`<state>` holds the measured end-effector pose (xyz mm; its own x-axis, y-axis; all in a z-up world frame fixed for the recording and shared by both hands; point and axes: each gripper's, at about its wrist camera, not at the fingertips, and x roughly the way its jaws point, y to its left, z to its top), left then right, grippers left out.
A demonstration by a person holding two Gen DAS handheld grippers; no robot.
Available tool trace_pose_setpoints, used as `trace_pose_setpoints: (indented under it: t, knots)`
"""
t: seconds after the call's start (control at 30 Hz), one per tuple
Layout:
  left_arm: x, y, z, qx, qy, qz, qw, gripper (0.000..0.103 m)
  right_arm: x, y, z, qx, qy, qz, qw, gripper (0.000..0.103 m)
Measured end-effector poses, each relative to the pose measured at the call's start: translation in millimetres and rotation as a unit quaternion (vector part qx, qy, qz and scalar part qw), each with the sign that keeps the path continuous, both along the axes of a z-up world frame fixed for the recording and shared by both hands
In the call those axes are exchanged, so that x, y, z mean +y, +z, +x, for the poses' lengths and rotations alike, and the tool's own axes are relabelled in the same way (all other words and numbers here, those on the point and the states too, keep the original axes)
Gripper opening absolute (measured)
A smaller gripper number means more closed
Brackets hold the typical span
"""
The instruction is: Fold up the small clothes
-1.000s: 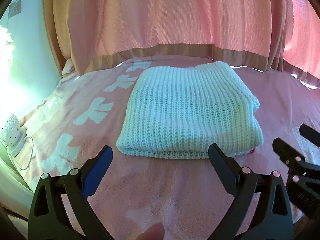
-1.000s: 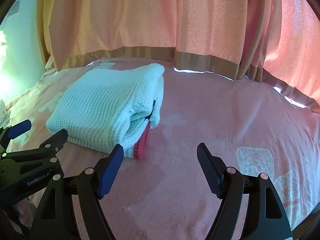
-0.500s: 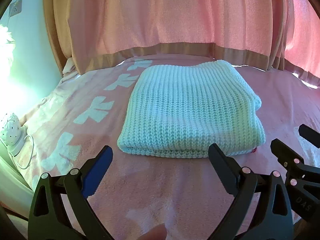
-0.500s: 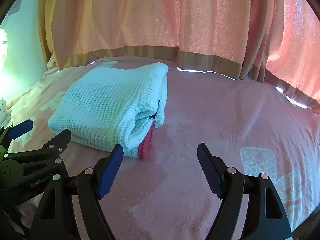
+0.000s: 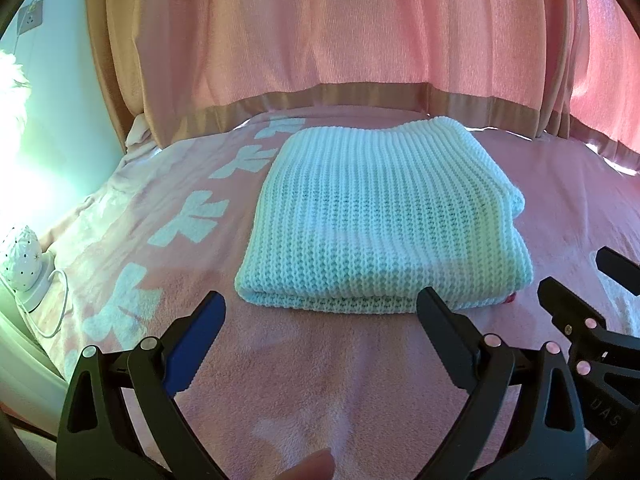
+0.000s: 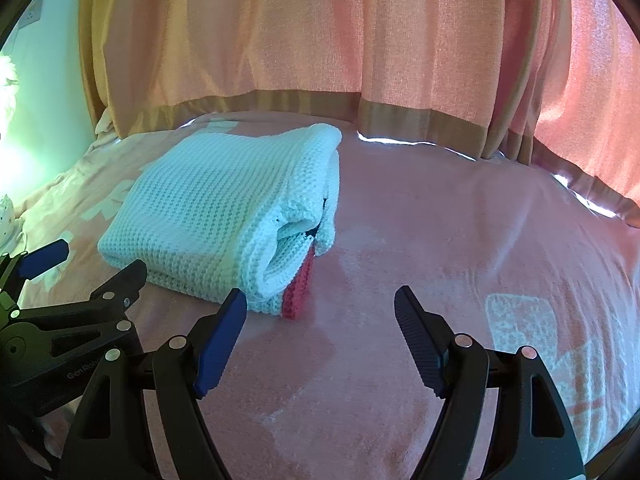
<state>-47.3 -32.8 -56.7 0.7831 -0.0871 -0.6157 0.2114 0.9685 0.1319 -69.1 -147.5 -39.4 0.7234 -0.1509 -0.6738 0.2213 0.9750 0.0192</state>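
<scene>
Your left tongs [image 5: 320,312] are released, their two fingers spread wide with nothing between them, hovering low over the pink blanket [image 5: 304,392] just short of the near edge of the folded white knit sweater [image 5: 380,216]. Your right tongs [image 6: 320,312] are likewise released and empty, held above bare blanket to the right of the sweater's near right corner; their blue-padded left finger [image 6: 218,344] sits just in front of that corner without clearly touching it. In the right wrist view the left tongs show at the lower left, and in the left wrist view the right tongs show at the right edge. The sweater lies flat on the bed as a neat rectangular stack, with a pink-red knit edge [image 6: 298,288] peeking out at its right side. White bow patterns [image 5: 180,224] run along the blanket to the sweater's left. Pink curtains [image 5: 320,32] hang behind the bed, and a small white dotted lamp [image 5: 22,256] stands at the far left.
</scene>
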Motion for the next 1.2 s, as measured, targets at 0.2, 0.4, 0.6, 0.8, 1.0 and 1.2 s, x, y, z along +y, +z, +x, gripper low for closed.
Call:
trace_pose_setpoints:
  t: [0.2,0.4,0.6,0.8,1.0,1.2]
  knots:
    - [0.4,0.6,0.1,0.0,-0.001,-0.001,1.0,0.094,2.5,0.0,0.1,0.0,-0.002,0.0,1.0,0.074]
    - [0.0,1.0,0.5,-0.002,0.0,0.0,1.0,0.094,4.1,0.2,-0.3,0.0,-0.004,0.001,1.0,0.074]
    - [-0.5,0.6,1.7,-0.003,0.001,0.002,1.0,0.094,3.9,0.3,-0.2,0.0,-0.004,0.001,1.0,0.074]
    - [-0.5,0.8,2.4,-0.001,0.002,0.001,1.0,0.094,2.7,0.1,-0.2,0.0,-0.004,0.002,1.0,0.074]
    - [-0.6,1.3,3.0,-0.002,0.006,0.0,1.0,0.094,4.3,0.2,0.7,0.001,-0.007,0.006,1.0,0.074]
    - [-1.5,1.2,3.1,-0.009,0.008,0.006,0.9999,0.094,3.2,-1.1,2.0,0.004,-0.011,0.012,1.0,0.074]
